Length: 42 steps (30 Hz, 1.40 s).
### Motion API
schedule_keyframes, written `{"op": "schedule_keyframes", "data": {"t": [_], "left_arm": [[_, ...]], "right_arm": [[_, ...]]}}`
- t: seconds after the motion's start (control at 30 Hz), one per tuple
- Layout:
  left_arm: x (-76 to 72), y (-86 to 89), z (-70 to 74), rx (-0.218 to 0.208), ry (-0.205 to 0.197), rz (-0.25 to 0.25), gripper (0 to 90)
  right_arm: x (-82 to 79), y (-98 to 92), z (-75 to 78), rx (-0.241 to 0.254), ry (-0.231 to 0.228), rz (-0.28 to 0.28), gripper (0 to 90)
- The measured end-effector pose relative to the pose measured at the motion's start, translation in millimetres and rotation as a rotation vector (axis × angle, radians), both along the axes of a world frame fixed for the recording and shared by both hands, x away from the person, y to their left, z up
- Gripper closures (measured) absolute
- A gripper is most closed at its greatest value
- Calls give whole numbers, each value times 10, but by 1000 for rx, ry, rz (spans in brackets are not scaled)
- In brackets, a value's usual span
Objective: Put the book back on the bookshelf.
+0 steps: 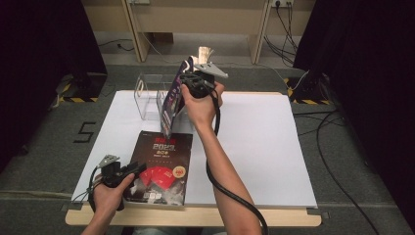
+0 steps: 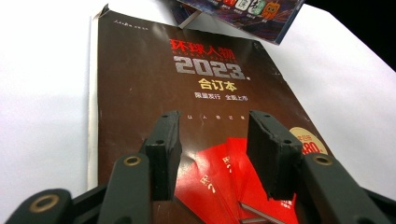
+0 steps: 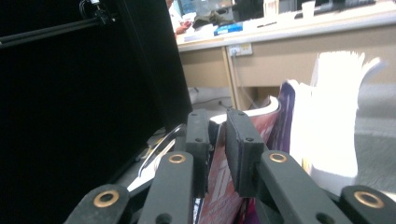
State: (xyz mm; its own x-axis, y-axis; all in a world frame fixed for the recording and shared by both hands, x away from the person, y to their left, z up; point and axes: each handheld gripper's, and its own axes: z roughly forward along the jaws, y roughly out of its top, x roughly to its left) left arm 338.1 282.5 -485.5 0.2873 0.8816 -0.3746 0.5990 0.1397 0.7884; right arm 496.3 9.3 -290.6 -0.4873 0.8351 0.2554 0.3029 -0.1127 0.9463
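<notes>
Nearest the camera, at the near edge of the white table, the left gripper rests over the near left corner of a dark magazine that lies flat on the surface, its cover printed "2023" above a fan of red sheets. In the left gripper view its two black jaws stand partly apart just above that cover, and nothing is between them; whether they touch the cover cannot be told.

Farther back, toward the far edge of the table, the right gripper holds up a second magazine with a purple cover, standing nearly upright with its pages fanning out at the top. Its lower edge comes down just beyond the far edge of the flat magazine, beside a clear acrylic holder. In the right gripper view the jaws are narrow, with the magazine's spine between them; whether the pads press on it cannot be told.
</notes>
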Motion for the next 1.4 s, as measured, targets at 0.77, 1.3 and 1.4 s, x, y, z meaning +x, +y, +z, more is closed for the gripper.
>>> {"op": "schedule_keyframes", "data": {"t": [0.77, 1.3, 1.4], "left_arm": [[-8, -13, 19, -5, -8, -2, 539], [-8, -13, 24, 1, -11, -4, 530], [-8, -17, 26, 4, -13, -8, 522]], "right_arm": [[-209, -139, -137, -25, 131, -11, 660], [-182, -194, -137, -12, 133, -52, 625], [-158, -183, -121, -20, 138, -57, 628]]}}
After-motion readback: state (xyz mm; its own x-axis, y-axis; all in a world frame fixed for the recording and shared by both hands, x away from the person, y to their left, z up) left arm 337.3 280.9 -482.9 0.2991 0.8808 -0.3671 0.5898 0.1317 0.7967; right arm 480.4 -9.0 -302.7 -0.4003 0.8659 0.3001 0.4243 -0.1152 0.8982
